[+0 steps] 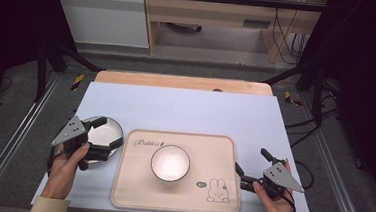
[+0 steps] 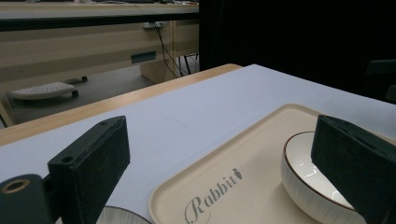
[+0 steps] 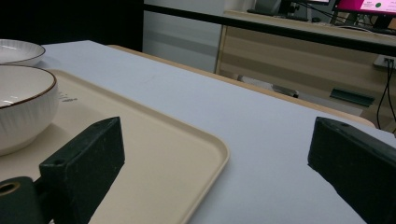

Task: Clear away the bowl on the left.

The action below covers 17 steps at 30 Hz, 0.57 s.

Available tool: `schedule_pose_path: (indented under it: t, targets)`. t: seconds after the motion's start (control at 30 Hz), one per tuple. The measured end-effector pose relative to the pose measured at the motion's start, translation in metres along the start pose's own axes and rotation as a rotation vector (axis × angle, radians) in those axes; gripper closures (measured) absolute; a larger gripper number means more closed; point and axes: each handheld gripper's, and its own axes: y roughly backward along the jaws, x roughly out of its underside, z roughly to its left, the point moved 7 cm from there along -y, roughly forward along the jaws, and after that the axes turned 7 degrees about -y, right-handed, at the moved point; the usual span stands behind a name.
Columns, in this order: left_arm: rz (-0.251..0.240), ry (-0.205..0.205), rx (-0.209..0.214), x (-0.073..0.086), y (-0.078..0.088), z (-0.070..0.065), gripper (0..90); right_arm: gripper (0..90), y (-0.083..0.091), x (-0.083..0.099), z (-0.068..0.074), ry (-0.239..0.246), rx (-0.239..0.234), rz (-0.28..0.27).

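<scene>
Bowl [image 1: 170, 162] upright on tray [image 1: 135, 187].

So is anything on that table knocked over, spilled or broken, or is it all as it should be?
Nothing stands out. The white bowl sits upright on the beige tray, and the plate lies flat on the table left of the tray. No spills or cracks are visible. The left gripper hovers open over the plate; the right gripper is open beside the tray.

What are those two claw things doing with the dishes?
A person sits at the table with a claw tool in each hand. The left gripper, fingers spread wide, hovers over a white plate beside the tray. The right gripper, also open, waits off the tray's right side, holding nothing. A white bowl sits in the middle of the beige rabbit tray. Nothing is gripped.
</scene>
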Motion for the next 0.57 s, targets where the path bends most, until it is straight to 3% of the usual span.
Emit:
schedule_pose_path:
  t: [0.2,0.43,0.57]
  targets:
    - [0.005,-0.026,-0.002,0.007,0.006,0.007,4.5,3.9,0.000,0.000,0.000,0.000,0.001,0.002]
    - [0.020,-0.057,0.058,0.017,0.013,0.009,4.5,3.9,0.000,0.000,0.000,0.003,-0.001,0.002]
    - [0.030,-0.042,0.059,0.023,0.015,0.013,4.5,3.9,0.000,0.000,0.000,0.001,0.000,0.003]
